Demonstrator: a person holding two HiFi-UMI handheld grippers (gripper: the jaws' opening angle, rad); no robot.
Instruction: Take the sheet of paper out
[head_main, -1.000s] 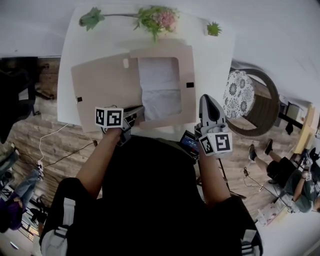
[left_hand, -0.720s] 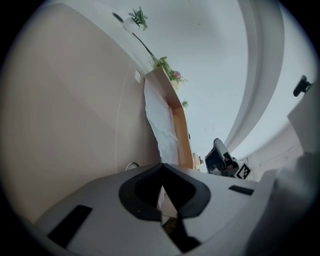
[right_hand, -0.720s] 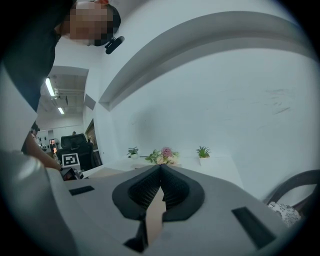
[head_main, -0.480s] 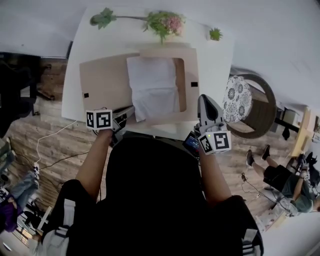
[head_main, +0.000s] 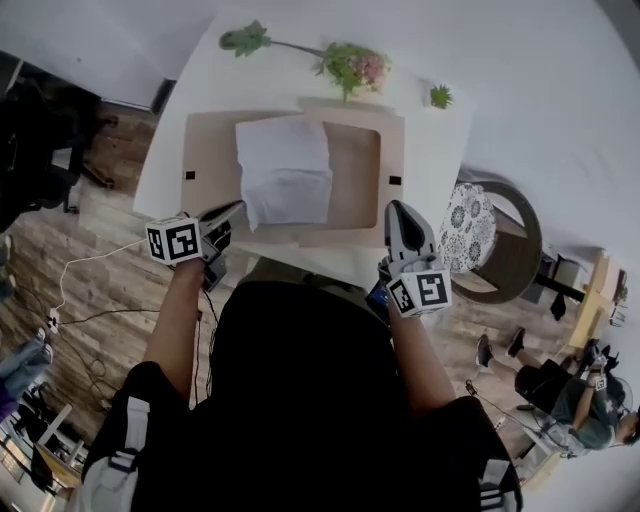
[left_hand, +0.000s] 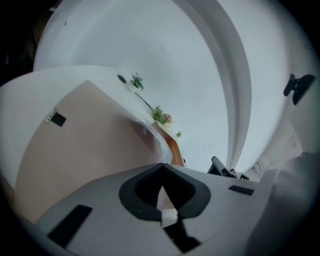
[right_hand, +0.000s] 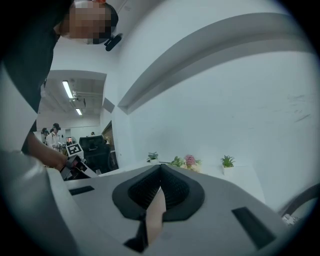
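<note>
A white sheet of paper (head_main: 285, 170) lies half out of a flat brown cardboard envelope (head_main: 358, 178) on the white table (head_main: 440, 150). It covers the envelope's middle and part of its open left flap (left_hand: 85, 145). My left gripper (head_main: 232, 210) is at the sheet's near left corner and is shut on it. In the left gripper view a thin white strip of paper (left_hand: 162, 200) shows between the jaws. My right gripper (head_main: 398, 212) is at the envelope's near right edge, shut on a tan sliver of cardboard (right_hand: 156, 210).
Along the table's far edge stand a flowering plant (head_main: 355, 65), a leafy sprig (head_main: 245, 40) and a small green plant (head_main: 440, 96). A round patterned stool (head_main: 463, 220) stands right of the table. Cables run over the wooden floor at the left.
The sheet has slid left out of the envelope's window, drawn along by my left gripper, which moved left and up. My right gripper stayed clamped on the envelope's right edge.
</note>
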